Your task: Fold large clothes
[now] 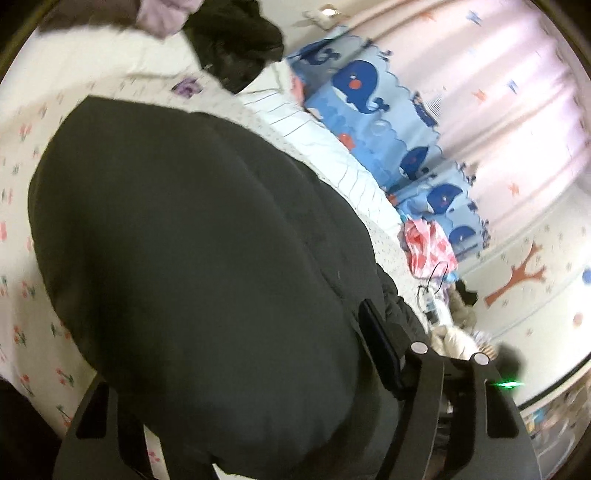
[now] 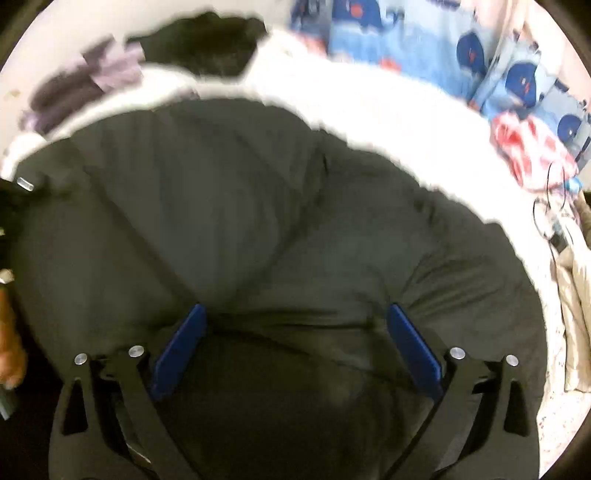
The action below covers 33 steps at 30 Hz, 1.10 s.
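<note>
A large dark padded jacket [image 2: 258,229] lay spread on the bed [image 1: 22,206] and filled most of both wrist views. The bed sheet was white with small red flowers, and the jacket rested flat on it, with the sheet showing along its far edge and at the left side.

The right gripper [image 2: 295,347] stood directly over the jacket with its jaws spread wide. Its two blue fingers [image 2: 413,350] were well apart, and dark fabric lay between them, bunched into a fold. The tips seemed to touch or press the cloth, but the view was blurred, so the exact contact could not be told.

The left gripper [image 1: 255,387] was at the near edge of the jacket. Only one of its fingers [image 1: 380,347] showed clearly, at the right side, lying against the jacket; the other was covered by the dark fabric. Because of this, it could not be told whether the jaws were apart or closed on the cloth.

Beyond the jacket, another black garment [image 1: 236,48] and a purple cloth [image 1: 162,14] lay near the far end of the bed. A blue quilt with whales [image 1: 369,96] lay along the bed's far side, and a red and white cloth [image 2: 532,155] rested beside it.
</note>
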Tool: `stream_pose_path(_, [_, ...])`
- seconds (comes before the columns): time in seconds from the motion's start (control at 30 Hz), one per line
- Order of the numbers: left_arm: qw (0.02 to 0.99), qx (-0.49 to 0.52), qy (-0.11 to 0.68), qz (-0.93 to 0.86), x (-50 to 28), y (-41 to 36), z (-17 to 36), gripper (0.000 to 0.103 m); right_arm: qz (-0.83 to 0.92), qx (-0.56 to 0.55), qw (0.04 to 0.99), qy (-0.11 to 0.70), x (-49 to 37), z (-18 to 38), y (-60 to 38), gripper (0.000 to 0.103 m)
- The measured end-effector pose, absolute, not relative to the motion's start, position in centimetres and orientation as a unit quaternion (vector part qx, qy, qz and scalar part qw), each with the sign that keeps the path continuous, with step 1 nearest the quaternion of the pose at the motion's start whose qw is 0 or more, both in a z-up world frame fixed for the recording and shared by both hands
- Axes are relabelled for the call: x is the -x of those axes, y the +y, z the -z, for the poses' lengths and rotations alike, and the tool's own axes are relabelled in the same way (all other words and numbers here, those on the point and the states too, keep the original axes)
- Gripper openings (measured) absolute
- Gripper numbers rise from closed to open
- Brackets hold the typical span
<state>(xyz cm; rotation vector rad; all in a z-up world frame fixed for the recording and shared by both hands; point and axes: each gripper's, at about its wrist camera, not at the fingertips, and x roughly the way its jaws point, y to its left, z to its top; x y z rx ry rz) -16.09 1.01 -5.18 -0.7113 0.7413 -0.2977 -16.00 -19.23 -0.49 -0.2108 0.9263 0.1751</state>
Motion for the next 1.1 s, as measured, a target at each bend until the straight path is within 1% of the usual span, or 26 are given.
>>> stream_pose_path(0.03, [0.862,0.334,0.354,0.14,15.9,0.8,5.0,0.067,-0.091,0.112,0.879,0.455,15.9,1.0,-18.7,0.095])
stream_pose_path(0.07, [0.864,0.329,0.355,0.138,15.8,0.5,4.9,0.067,-0.097,0.128,0.862,0.481,15.4,2.6,-18.0,0.096])
stream_pose_path(0.1, [0.864,0.326,0.357,0.14,15.9,0.0,4.7,0.067,-0.095,0.138,0.856,0.49,15.3,4.0,-17.7,0.097])
stream_pose_path(0.17, [0.873,0.311,0.346,0.143,16.2,-0.7,3.6,0.067,-0.095,0.153,0.855,0.486,14.9,5.1,-17.8,0.097])
stream_pose_path(0.23, [0.881,0.306,0.332,0.143,16.4,-0.4,2.2,0.066,-0.101,0.14,0.85,0.497,14.6,4.9,-18.3,0.097])
stream_pose_path(0.37, [0.855,0.354,0.353,0.137,14.0,0.2,2.9,0.066,-0.112,0.133,0.85,0.497,14.8,4.9,-19.1,0.097])
stream_pose_path(0.43, [0.849,0.372,0.35,0.134,14.1,0.3,3.0,0.066,-0.114,0.131,0.849,0.498,13.5,5.1,-20.6,0.097])
stream_pose_path(0.63, [0.896,0.267,0.304,0.184,16.2,-4.9,-0.6,0.065,-0.119,0.129,0.849,0.498,12.8,4.8,-21.2,0.097])
stream_pose_path(0.73, [0.917,0.189,0.284,0.208,17.0,-8.2,-2.6,0.065,-0.143,0.106,0.851,0.494,13.6,4.7,-21.8,0.097])
stream_pose_path(0.8, [0.932,0.107,0.267,0.222,17.8,-11.0,-3.8,0.064,-0.175,0.062,0.852,0.49,14.9,3.1,-22.9,0.097])
stream_pose_path(0.83, [0.934,0.084,0.263,0.228,17.9,-12.0,-4.0,0.064,-0.202,-0.002,0.856,0.475,15.7,1.9,-25.1,0.097])
stream_pose_path(0.87, [0.935,0.042,0.258,0.24,18.2,-13.6,-4.4,0.064,-0.22,-0.057,0.857,0.462,16.3,1.1,-27.2,0.097])
stream_pose_path(0.97, [0.929,-0.034,0.253,0.267,18.6,-17.1,-4.7,0.064,-0.242,-0.223,0.844,0.423,17.9,-0.2,-35.2,0.097])
stream_pose_path(1.07, [0.913,-0.097,0.25,0.308,18.9,-21.8,-4.8,0.064,-0.231,-0.323,0.828,0.396,19.2,-0.5,-42.6,0.097])
stream_pose_path(1.1, [0.908,-0.11,0.25,0.318,19.0,-22.8,-4.6,0.064,-0.223,-0.341,0.826,0.389,19.6,-0.7,-44.3,0.097])
